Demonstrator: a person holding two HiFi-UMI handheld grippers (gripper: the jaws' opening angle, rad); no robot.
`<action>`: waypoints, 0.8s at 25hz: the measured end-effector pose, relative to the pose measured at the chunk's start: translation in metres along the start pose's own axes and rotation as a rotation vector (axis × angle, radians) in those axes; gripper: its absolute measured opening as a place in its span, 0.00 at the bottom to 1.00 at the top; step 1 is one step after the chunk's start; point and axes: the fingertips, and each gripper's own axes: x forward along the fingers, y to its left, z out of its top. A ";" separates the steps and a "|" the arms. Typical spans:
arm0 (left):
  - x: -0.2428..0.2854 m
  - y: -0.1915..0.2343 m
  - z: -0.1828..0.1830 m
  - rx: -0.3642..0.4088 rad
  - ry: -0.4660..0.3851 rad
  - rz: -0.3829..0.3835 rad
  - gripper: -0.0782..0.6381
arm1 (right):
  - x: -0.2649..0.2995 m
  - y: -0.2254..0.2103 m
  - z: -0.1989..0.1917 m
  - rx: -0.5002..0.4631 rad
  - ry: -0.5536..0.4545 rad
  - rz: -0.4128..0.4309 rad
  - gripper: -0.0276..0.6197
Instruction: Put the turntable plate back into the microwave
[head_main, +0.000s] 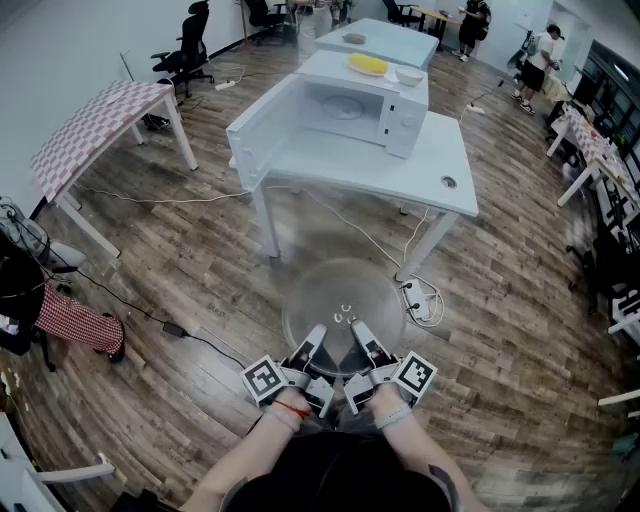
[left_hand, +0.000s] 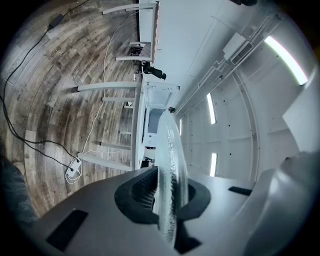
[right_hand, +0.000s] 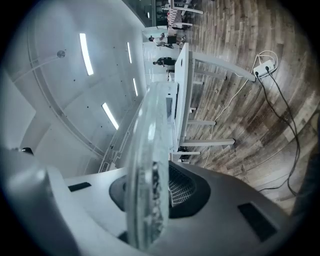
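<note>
Person stands on the wood floor (head_main: 180, 260), lower centre of the head view, a gripper in each hand. Left gripper (head_main: 316, 334) and right gripper (head_main: 358, 330) sit side by side, both clamped on the near rim of the clear glass turntable plate (head_main: 345, 300). The plate is held out flat above the floor, centre frame, well apart from the microwave (head_main: 350, 112).

In the left gripper view the plate runs edge-on up through the middle, rim pinched between the two dark jaws. Same in the right gripper view: jaws closed on the glass rim, plate edge-on.

The microwave stands on a white table (head_main: 440, 165) in the upper centre, its door (head_main: 262, 128) swung open to the left, the cavity showing. On top of it are a yellow item (head_main: 367, 65) and a white bowl (head_main: 409, 75). A power strip (head_main: 425, 300) with a coiled white cable lies on the floor just right of the plate. A checkered table (head_main: 95, 120) is at upper left, an office chair (head_main: 188, 45) behind it.
</note>
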 end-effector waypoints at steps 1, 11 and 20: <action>-0.002 0.000 0.001 -0.003 -0.001 -0.002 0.15 | 0.000 0.000 -0.003 -0.001 0.001 -0.002 0.16; -0.003 0.001 0.012 0.001 -0.003 0.008 0.15 | 0.009 -0.002 -0.007 0.010 0.002 -0.012 0.16; 0.017 0.012 0.042 -0.017 -0.044 0.031 0.15 | 0.046 -0.018 0.001 0.035 0.036 -0.027 0.16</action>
